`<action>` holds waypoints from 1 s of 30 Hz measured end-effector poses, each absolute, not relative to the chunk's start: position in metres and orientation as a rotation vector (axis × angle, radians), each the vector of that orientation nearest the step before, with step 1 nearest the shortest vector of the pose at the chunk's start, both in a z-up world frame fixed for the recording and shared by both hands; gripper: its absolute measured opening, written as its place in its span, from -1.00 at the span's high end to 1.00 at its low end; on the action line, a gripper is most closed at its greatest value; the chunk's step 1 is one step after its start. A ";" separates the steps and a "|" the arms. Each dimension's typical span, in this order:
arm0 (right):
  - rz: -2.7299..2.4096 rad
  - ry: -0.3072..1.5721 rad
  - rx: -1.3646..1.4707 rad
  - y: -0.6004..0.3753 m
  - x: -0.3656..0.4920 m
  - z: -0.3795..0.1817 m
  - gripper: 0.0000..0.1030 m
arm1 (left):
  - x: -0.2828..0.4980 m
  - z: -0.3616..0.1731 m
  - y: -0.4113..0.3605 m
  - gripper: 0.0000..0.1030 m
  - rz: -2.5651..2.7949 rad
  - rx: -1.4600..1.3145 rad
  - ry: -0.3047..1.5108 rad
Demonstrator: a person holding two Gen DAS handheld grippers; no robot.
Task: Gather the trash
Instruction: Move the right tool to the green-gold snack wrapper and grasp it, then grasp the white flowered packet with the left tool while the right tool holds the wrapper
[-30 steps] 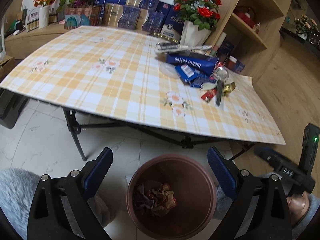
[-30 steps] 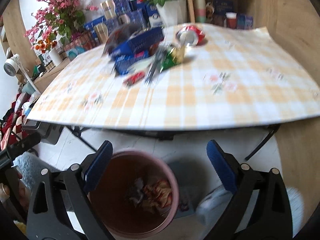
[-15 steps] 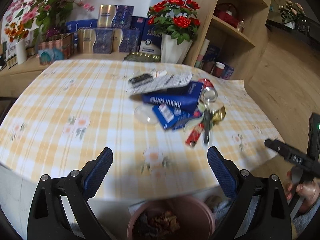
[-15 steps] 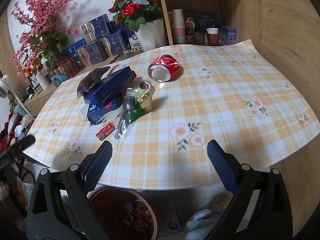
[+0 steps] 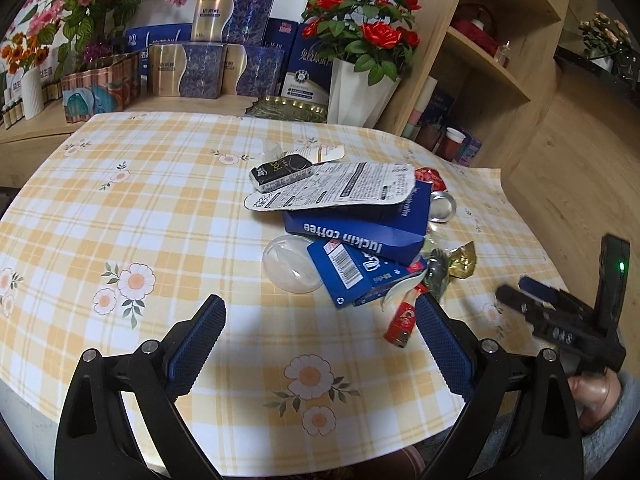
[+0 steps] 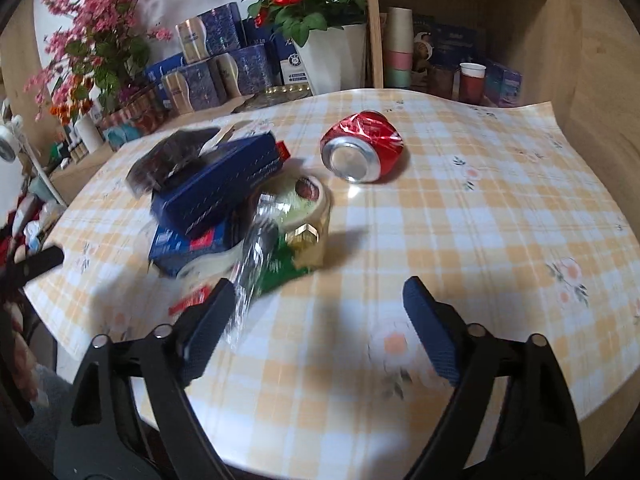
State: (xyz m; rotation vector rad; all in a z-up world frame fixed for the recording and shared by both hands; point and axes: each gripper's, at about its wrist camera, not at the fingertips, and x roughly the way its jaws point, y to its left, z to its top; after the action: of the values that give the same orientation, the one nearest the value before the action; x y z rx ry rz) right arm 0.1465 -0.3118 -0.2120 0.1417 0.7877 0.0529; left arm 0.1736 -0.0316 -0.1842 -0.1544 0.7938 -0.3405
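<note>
A heap of trash lies on the checked tablecloth (image 5: 120,220): a blue coffee box (image 5: 360,224), a printed white wrapper (image 5: 336,192), a black packet (image 5: 280,170), a smaller blue carton (image 5: 348,272), a clear plastic lid (image 5: 290,266), a red wrapper (image 5: 404,318) and gold foil (image 5: 462,260). A crushed red can (image 6: 362,152) lies apart to the heap's right. My left gripper (image 5: 318,344) is open and empty above the table's near edge, short of the lid. My right gripper (image 6: 316,328) is open and empty, near a silver wrapper (image 6: 256,248).
A white vase of red roses (image 5: 356,92) and stacked gift boxes (image 5: 208,64) stand behind the table. A wooden shelf unit (image 5: 500,60) with paper cups rises at the right. The other hand-held gripper (image 5: 568,320) shows at the right edge of the left wrist view.
Both grippers rose from over the brown bin on the floor and moved forward over the table toward the trash heap. The bin has dropped out of view. Both stay open.
</note>
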 end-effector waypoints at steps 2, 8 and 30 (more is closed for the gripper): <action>0.051 0.797 0.189 -0.317 0.159 -0.217 -0.41 | 0.176 -0.188 -0.032 -0.81 -0.337 -0.150 0.796; 0.077 0.844 0.296 -0.325 0.192 -0.235 0.03 | 0.187 -0.195 -0.041 -0.81 -0.346 -0.125 0.804; -0.034 0.744 0.259 -0.351 0.167 -0.201 0.83 | 0.267 -0.177 -0.129 0.06 -0.346 0.251 0.700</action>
State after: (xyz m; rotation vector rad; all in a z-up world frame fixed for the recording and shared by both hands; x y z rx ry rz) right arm 0.1666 -0.3506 -0.2012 0.2586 0.7438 -0.0338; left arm 0.2673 -0.1286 -0.1771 0.2513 0.7003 -0.3462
